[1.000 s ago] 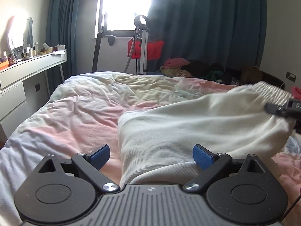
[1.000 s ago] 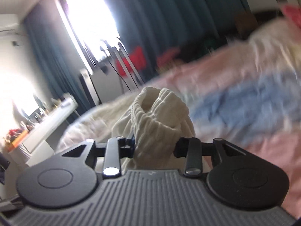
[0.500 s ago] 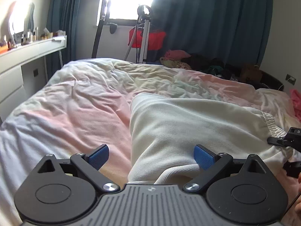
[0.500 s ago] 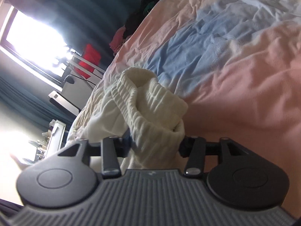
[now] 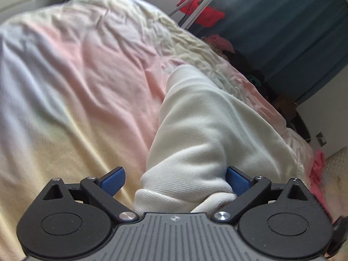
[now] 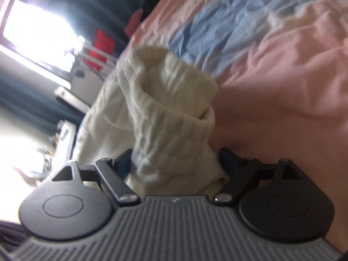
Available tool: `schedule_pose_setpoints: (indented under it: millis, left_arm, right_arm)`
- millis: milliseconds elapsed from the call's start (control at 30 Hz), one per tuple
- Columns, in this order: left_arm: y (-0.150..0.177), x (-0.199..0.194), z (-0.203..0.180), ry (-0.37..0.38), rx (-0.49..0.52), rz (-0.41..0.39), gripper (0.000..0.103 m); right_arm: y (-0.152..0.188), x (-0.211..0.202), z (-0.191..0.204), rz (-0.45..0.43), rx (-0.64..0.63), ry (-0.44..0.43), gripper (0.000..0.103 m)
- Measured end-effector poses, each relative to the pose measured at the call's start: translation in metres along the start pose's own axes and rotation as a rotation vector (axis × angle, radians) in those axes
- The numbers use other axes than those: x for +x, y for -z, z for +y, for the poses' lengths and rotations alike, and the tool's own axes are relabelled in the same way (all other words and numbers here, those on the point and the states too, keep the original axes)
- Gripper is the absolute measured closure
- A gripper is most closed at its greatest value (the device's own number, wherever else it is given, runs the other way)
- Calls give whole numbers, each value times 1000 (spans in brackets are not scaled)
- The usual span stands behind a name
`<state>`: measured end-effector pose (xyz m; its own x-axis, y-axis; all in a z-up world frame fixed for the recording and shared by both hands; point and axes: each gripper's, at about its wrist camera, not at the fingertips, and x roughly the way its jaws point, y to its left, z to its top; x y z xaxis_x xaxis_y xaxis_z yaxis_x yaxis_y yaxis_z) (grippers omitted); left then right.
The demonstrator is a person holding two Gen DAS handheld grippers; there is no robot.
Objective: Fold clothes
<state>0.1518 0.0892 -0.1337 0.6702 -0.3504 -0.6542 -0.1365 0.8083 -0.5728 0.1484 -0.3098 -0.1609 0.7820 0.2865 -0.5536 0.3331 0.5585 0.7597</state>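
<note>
Garment: cream knit cloth, fine ribbed weave, soft, matt; waistband thicker, gathered, coarser ridges. Bedcover: thin woven cloth, creased, matt, pastel pink, yellow, blue. Left gripper: matt black plastic arms, blue rubbery-looking pads, shiny metal pivot screws, grey ribbed plastic body. Curtain: dark teal cloth, matt.
</note>
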Motion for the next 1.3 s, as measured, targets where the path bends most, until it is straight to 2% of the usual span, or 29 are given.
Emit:
schedule_pose_setpoints:
  millis: [133,200,367,433,500,533,600,667,733,833,867,933,1200,1300]
  left_arm:
    - [-4,9,17,69,-96,52,3]
    - [-6,10,23,94,-124,61,4]
    - [-7,13,34,156,-180,89,8]
    - [-7,15,37,171,-193,104,9]
    - [-7,16,37,178,-185,111,11]
    - [-7,17,36,178,-182,119,13]
    - [-10,18,33,170,-180,135,19]
    - [-15,17,31,162,-174,146,24]
    - [-18,15,30,158,-165,148,30]
    - [-21,8,26,150,-137,136,40]
    - [-21,5,21,151,-120,131,43]
    - [-24,6,-1,176,-97,136,58]
    - [-34,7,-86,279,-6,158,66]
    - [-38,8,-117,318,29,166,66]
  right_arm:
    - [0,13,3,53,-25,-10,7]
    - [3,13,8,70,-37,-86,5]
    - [4,-10,7,-12,75,-334,5]
    - [6,-10,11,-3,38,-303,6]
    - [10,0,14,37,-13,-202,6]
    - [12,6,15,60,-32,-148,11]
    - [14,12,14,75,-48,-53,28]
    - [15,11,17,62,-45,-42,34]
    - [16,5,24,37,-59,-39,51]
    - [22,-6,35,-6,-99,-44,63]
    - [24,-9,39,-21,-111,-46,64]
    - [28,-16,46,-38,-134,-48,68]
    - [2,-80,66,-97,-111,-105,71]
    - [-29,-106,62,-133,-69,-97,71]
